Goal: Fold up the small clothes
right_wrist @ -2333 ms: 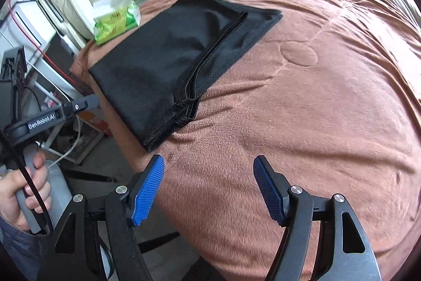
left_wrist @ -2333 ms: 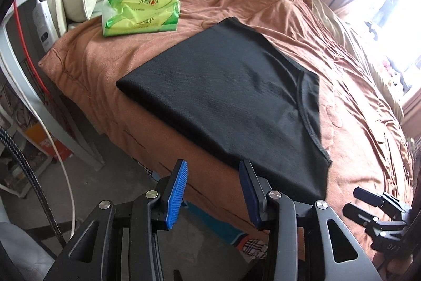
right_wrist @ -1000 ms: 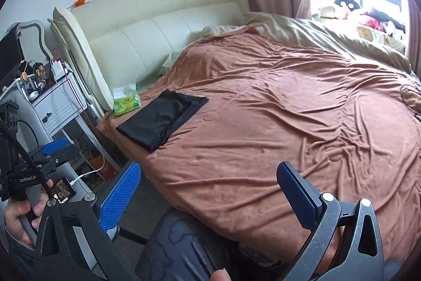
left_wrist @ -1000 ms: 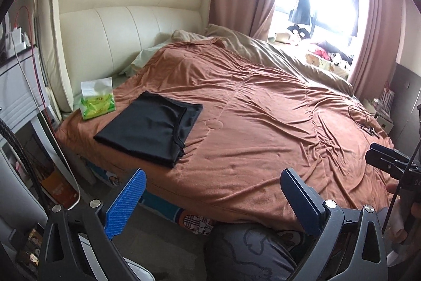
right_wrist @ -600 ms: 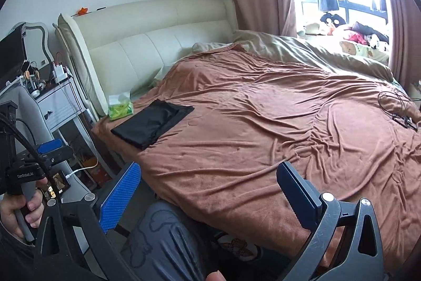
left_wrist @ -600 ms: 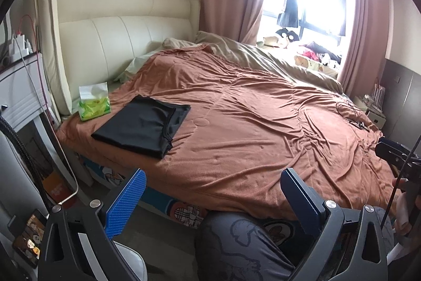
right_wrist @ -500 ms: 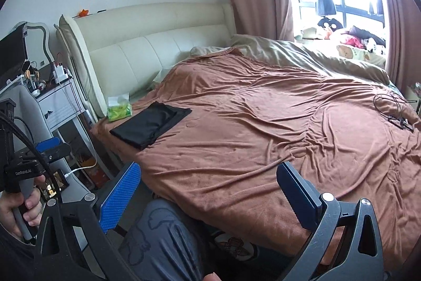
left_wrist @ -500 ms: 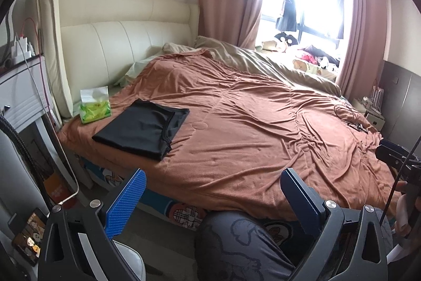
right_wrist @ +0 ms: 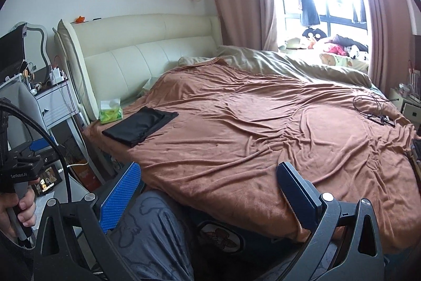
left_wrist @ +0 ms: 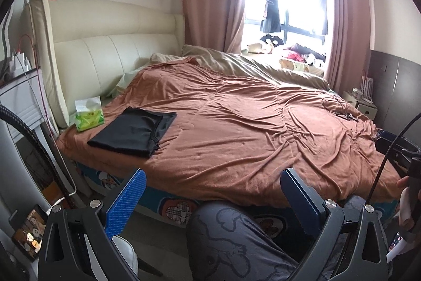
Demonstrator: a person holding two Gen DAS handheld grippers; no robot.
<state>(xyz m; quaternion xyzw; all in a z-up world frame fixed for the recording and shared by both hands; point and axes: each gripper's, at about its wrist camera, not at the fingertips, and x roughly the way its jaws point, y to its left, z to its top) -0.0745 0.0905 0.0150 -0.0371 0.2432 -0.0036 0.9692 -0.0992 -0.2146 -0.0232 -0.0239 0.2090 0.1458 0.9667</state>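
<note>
A black garment (left_wrist: 133, 132) (right_wrist: 139, 126) lies folded into a flat rectangle on the brown bedspread (left_wrist: 236, 128) (right_wrist: 250, 128), near the bed's left corner by the headboard. My left gripper (left_wrist: 213, 191) stands wide open with nothing between its blue pads, held back from the bed above a person's knee. My right gripper (right_wrist: 209, 187) is likewise wide open and holds nothing, far from the garment. In the right wrist view a hand grips the left gripper's handle (right_wrist: 18, 175) at the left edge.
A green tissue pack (left_wrist: 89, 117) (right_wrist: 111, 112) sits beside the garment by the cream headboard (left_wrist: 110, 62). Cables and a small device (left_wrist: 342, 109) lie on the bed's right side. A white nightstand (right_wrist: 56, 104) stands left. A person's patterned trouser leg (left_wrist: 236, 236) is below.
Both grippers have pulled far back from the bed and opened wider. The garment stays folded and now looks small and distant. In the last half second the views barely shift.
</note>
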